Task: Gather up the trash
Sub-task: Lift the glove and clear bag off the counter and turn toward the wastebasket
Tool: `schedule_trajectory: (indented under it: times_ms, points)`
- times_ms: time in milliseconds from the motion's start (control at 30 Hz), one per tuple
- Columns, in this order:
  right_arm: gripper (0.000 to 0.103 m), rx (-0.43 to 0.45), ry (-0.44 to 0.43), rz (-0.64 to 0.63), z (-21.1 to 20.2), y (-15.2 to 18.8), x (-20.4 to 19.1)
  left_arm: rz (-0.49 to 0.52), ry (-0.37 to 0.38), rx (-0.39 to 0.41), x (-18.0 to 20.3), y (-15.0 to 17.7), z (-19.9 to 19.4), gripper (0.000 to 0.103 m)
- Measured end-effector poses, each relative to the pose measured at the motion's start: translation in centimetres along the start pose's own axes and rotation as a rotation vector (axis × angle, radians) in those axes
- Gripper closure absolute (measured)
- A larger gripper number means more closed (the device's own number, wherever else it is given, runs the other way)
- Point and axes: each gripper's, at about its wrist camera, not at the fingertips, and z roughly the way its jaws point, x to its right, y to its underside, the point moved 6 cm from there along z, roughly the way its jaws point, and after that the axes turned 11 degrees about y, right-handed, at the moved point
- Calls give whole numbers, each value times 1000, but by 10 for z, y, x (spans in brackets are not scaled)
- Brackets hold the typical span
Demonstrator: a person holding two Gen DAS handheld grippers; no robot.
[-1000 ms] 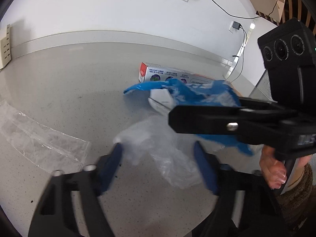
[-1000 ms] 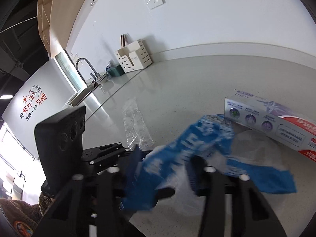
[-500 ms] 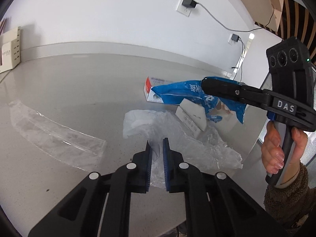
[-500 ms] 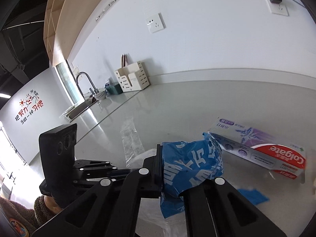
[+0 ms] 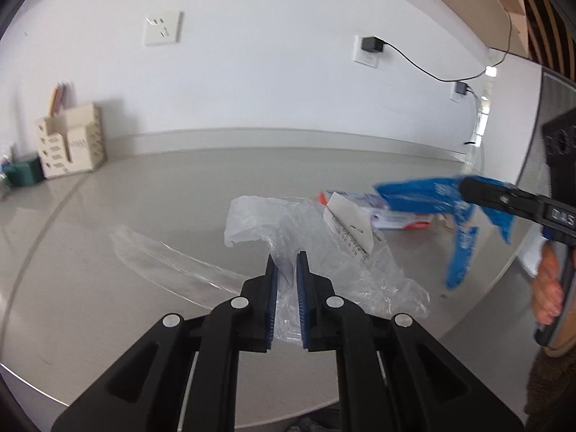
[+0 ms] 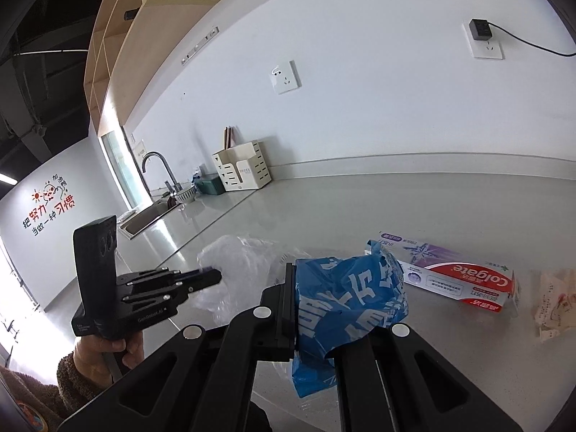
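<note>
In the left wrist view, a flat clear sleeve (image 5: pixel 172 262) lies on the table (image 5: pixel 108 324) at centre left, untouched. At centre, your left tool (image 5: pixel 286 280) pinches the clear bag (image 5: pixel 306 237), its pads nearly shut on the film; the bag hangs off the table here, a white card (image 5: pixel 347 223) against its right side. Right of that, the toothpaste box (image 5: pixel 392 216) rests on the table. At far right, your right tool (image 6: pixel 313 309) is clamped on the blue wrapper (image 6: pixel 345 295), held aloft. You seem mid-gather: bag in one tool, wrapper in the other. Next, probably bring the wrapper over the bag's mouth, which isn't visibly open, so spread it first.
</note>
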Motion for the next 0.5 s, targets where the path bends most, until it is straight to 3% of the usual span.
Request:
schedule_trajectory:
  times_ms: [200, 367, 433, 500]
  points:
    - [97, 56, 11, 16, -38, -3, 7, 250, -245, 65, 11, -36, -16, 92]
    - [97, 70, 27, 32, -59, 6, 19, 501, -424, 29, 35, -43, -2, 92]
    - [97, 63, 29, 41, -63, 13, 24, 551, -447, 9, 46, -44, 7, 92]
    - [97, 59, 40, 40, -65, 18, 28, 618, -525, -3, 54, -44, 11, 92]
